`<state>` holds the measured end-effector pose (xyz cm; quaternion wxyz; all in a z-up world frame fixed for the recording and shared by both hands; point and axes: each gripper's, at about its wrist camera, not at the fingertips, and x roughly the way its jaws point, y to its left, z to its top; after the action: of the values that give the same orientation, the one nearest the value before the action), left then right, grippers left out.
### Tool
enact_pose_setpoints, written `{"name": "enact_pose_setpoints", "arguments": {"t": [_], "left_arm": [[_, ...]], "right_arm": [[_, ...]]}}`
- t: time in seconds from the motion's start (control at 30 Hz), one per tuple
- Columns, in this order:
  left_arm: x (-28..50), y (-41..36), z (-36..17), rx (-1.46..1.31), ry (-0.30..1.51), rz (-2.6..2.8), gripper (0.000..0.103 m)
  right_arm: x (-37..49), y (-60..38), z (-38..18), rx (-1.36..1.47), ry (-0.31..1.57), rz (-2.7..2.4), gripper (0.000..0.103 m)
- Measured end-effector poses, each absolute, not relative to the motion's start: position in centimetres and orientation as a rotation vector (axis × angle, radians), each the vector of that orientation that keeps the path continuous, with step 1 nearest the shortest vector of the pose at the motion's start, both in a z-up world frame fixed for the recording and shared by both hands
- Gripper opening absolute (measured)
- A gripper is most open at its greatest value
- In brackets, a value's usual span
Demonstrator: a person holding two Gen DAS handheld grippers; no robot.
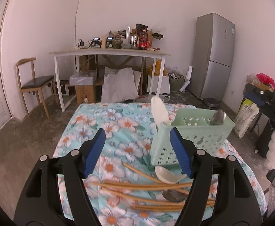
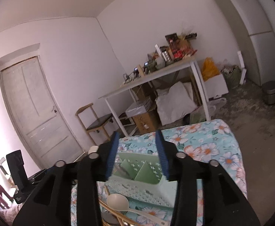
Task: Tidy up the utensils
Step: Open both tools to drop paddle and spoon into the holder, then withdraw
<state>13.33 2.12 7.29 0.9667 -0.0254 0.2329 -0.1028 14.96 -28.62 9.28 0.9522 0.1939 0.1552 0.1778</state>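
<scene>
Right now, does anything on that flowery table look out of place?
Yes: chopsticks, a white spoon and a metal spoon lie loose and crisscrossed on the cloth beside the green caddy, not sorted into it.

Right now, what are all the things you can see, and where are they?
utensil caddy: one, pale green, upright on the floral cloth, divided into compartments
white spoons: two; one standing in the caddy's left end, one lying on the cloth in front of the caddy
metal spoons: two, grey; one standing in the caddy's right end, one lying among the chopsticks
chopsticks: several, tan, scattered on the cloth in front of the caddy
floral cloth: one, turquoise with white and orange flowers
white table: one, cluttered, by the far wall
chair: one, wooden with dark seat, left of that table
fridge: one, grey, right corner
door: one, whitish
left gripper: black with blue pads, open, empty
right gripper: black with blue pads, open above the caddy
</scene>
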Motion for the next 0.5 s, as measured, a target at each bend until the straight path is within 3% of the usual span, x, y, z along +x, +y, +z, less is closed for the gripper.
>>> {"name": "enact_pose_setpoints", "arguments": {"t": [0.2,0.3,0.5], "left_arm": [[11.5,2.6,6.0,-0.072,0.509,-0.222,0.068],[10.8,3.3,5.1,-0.086,0.538,-0.225,0.069],[9.3,4.8,3.8,-0.113,0.566,-0.22,0.069]], "right_arm": [[10.4,-26.7,9.1,0.322,0.316,0.32,0.083],[8.7,-24.8,8.3,0.238,0.349,0.274,0.094],[6.9,-21.7,5.7,0.158,0.451,0.166,0.097]]}}
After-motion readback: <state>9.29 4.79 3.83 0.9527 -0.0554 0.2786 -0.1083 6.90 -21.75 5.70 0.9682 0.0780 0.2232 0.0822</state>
